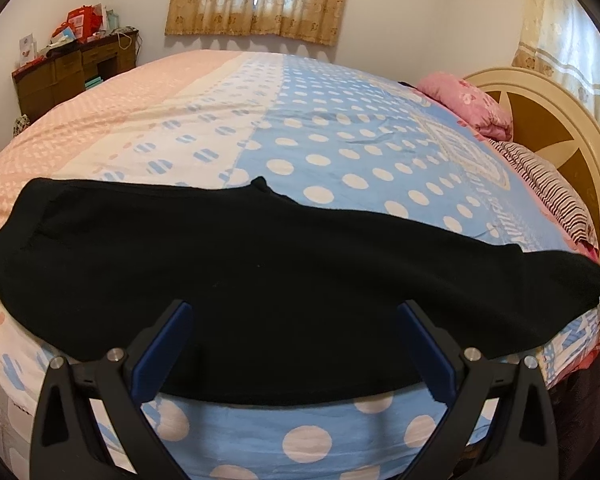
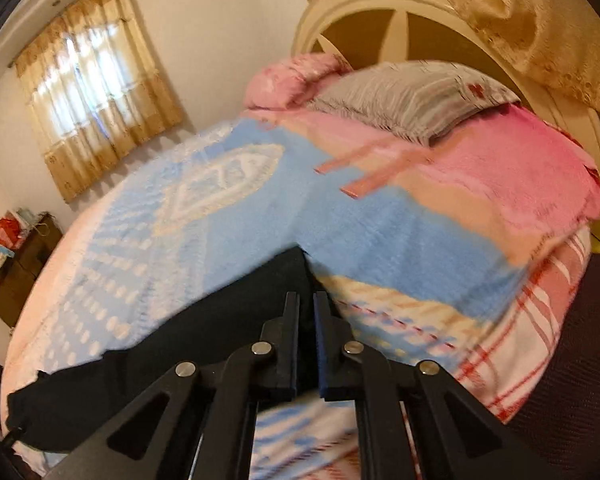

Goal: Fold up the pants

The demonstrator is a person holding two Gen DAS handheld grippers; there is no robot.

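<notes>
Your left tool (image 1: 292, 312) is released, fingers spread above the pants (image 1: 260, 280) lying flat on the bed (image 1: 340, 140). Your right tool (image 2: 307, 300) is clenched on the pants' end.

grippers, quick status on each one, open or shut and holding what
Left gripper: open, jaws spread wide above the black pants, holding nothing.
Right gripper: nearly shut at the end of the pants; whether it pinches the cloth cannot be told.

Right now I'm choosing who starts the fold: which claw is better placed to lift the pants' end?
Right. The right claw is nearly shut at the black pants end. The left claw hangs wide open above their middle, gripping nothing.
</notes>
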